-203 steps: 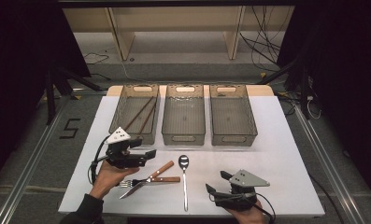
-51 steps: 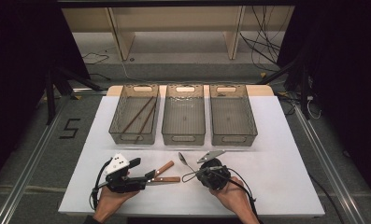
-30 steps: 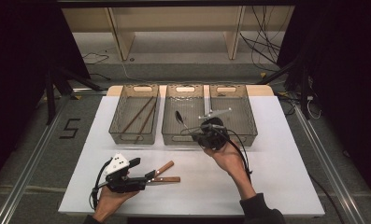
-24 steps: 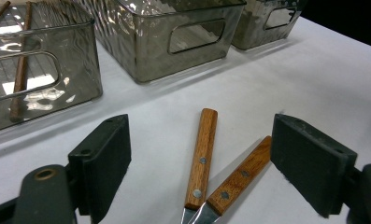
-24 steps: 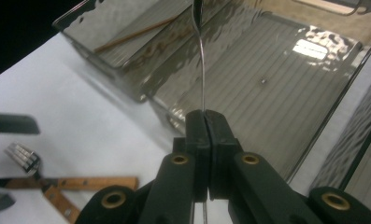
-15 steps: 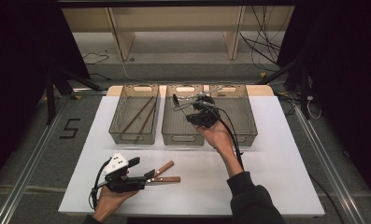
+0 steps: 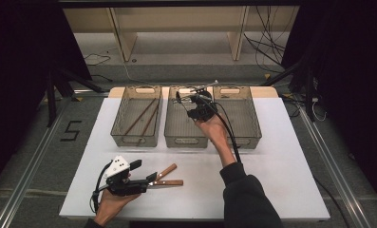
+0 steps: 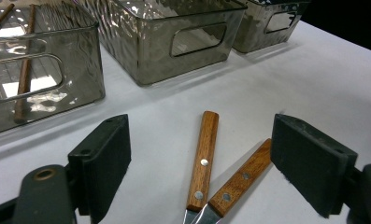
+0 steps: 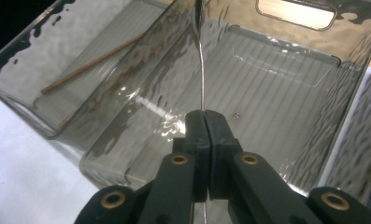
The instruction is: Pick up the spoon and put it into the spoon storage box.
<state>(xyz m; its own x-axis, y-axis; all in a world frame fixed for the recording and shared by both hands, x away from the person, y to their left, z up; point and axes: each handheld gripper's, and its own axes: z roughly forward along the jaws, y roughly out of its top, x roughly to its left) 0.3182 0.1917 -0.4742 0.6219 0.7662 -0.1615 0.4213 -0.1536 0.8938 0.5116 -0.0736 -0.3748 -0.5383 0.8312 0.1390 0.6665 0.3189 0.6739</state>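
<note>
My right gripper is shut on a metal spoon and holds it over the back half of the middle clear bin. In the right gripper view the thin spoon handle rises from the closed pads above that bin's floor. Near the table's front left, my left gripper rests low and open. Two wooden-handled utensils lie on the white table with their handles between its spread pads, untouched.
The left bin holds two brown chopsticks, also seen through its wall. The right bin stands beside the middle one. All three bins sit in a row at the back of the white table.
My right hand has carried the spoon away from the table's front and up over the middle bin, drifting farther back and slightly left. The left gripper has stayed put.
</note>
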